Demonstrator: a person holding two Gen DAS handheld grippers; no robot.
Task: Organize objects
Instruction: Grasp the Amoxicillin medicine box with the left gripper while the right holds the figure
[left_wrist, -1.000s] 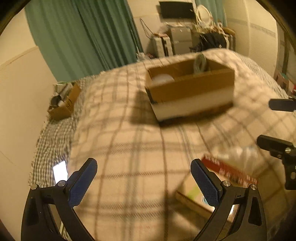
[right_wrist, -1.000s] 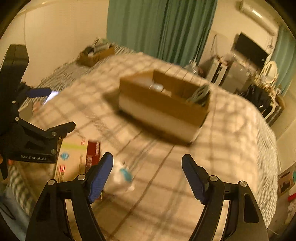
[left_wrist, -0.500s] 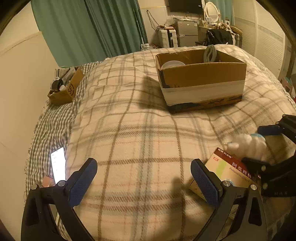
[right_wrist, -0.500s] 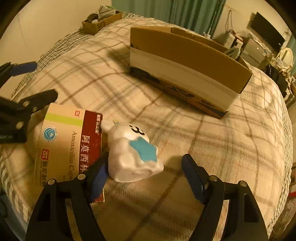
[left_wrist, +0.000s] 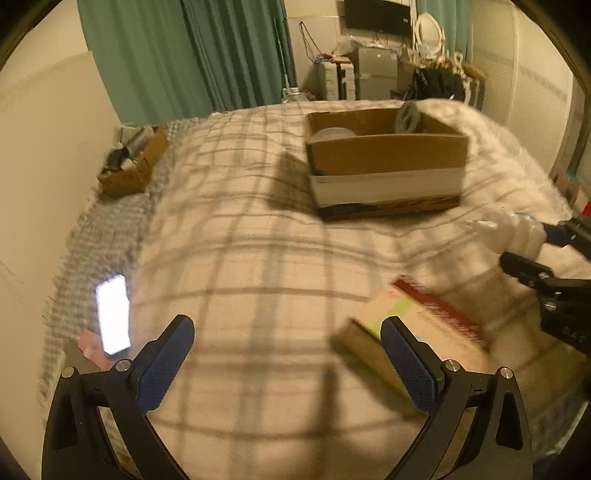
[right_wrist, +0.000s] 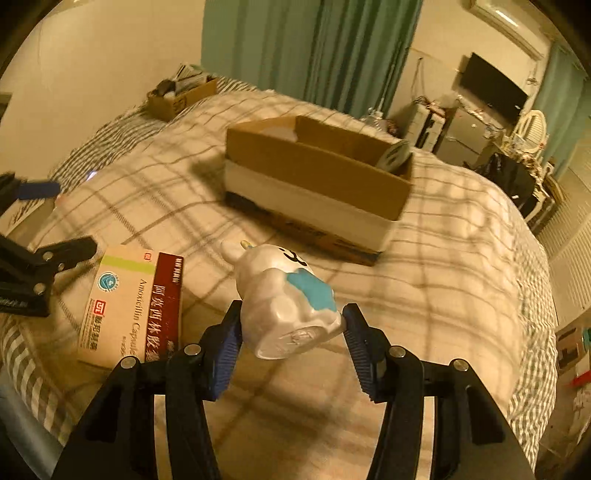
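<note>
1. The right gripper (right_wrist: 291, 332) pinches a white toy animal (right_wrist: 286, 306) with a blue patch. Its 2 blue pads (right_wrist: 226, 343) press on the toy's 2 sides, near its flat bottom. The toy's head points away from the gripper, toward the box ahead. It looks lifted off the bed, most likely so it can be carried.

2. Just left of the right gripper, a medicine box (right_wrist: 133, 299) lies flat on the plaid blanket (right_wrist: 443, 266). Nothing holds it. It is probably the next thing to tidy.

3. The left gripper (left_wrist: 284, 365) is spread wide and holds nothing. The medicine box (left_wrist: 417, 328) sits just past its right pad (left_wrist: 406, 363). My guess is that it stays wide so it can fit around that box.

4. To the left of the left gripper, a lit phone (left_wrist: 112, 314) lies on the bed's edge.

5. Farther ahead of both grippers, a big cardboard box (right_wrist: 317, 184) stands open on the blanket, well apart from the toy. It already holds a round roll (right_wrist: 395, 157) and something white (left_wrist: 334, 133). I think the toy goes in here, since the top is open and easy to drop into.

6. Far off to the left, a small cardboard box (right_wrist: 181, 98) full of odds and ends sits by the wall.

7. Green curtains (right_wrist: 310, 51) hang behind the bed.
</note>
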